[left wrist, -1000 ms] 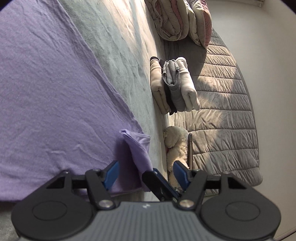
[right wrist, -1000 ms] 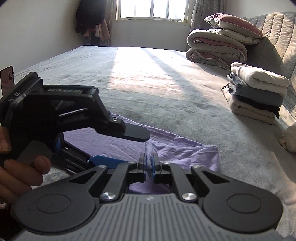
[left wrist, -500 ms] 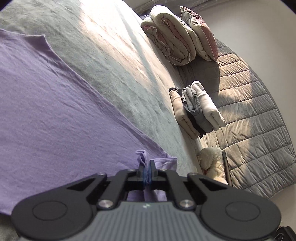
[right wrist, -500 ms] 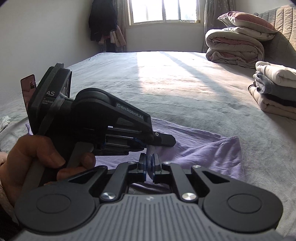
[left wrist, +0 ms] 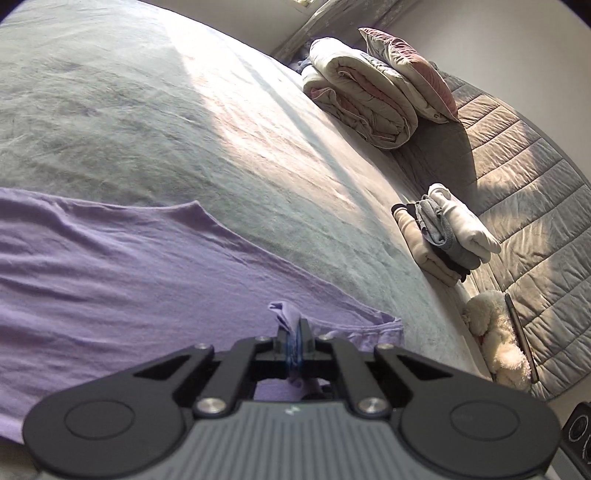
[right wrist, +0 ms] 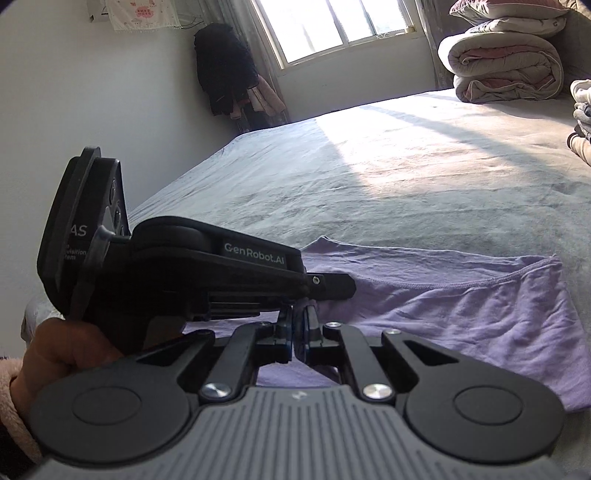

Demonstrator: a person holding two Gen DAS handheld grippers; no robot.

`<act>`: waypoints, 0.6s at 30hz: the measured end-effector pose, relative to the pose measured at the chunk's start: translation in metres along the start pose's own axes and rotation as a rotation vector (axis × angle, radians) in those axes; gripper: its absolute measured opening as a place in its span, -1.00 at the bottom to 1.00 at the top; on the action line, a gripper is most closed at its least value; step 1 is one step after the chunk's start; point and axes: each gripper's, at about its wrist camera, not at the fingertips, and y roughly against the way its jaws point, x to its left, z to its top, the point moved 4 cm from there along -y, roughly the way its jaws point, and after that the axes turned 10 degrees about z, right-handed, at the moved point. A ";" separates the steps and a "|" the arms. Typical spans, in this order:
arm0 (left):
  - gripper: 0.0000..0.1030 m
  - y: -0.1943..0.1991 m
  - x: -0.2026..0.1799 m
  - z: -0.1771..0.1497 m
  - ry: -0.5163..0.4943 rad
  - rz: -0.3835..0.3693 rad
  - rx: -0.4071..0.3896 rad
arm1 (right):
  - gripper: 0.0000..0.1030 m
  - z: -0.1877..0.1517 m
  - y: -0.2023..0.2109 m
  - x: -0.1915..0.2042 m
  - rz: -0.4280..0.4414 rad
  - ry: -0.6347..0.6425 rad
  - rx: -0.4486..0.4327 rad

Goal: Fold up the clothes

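My left hand-held gripper point(left wrist: 294, 345) is clamped on the purple shirt point(left wrist: 110, 280); right hand-held gripper point(right wrist: 296, 332), just beside, seemingly pinches it too. Shirt stretches leftward across the bed point(left wrist: 184, 129).

Domestic bedroom. Evidence: wide bed point(left wrist: 184, 122) with grey cover; quilted padded headboard point(left wrist: 524, 192); rolled duvets point(right wrist: 506, 70) and pillow point(left wrist: 410, 70) stacked at head end; pile of folded garments point(left wrist: 447, 236); white plush toy point(left wrist: 495, 332), apparently; daylight window point(right wrist: 340, 26); dark clothing hung in corner point(right wrist: 225, 70); paper notice on wall point(right wrist: 144, 13), print unreadable
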 end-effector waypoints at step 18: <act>-0.96 0.051 0.103 0.033 0.038 0.118 -0.110 | -0.86 -0.002 -0.087 0.069 0.132 -0.011 0.042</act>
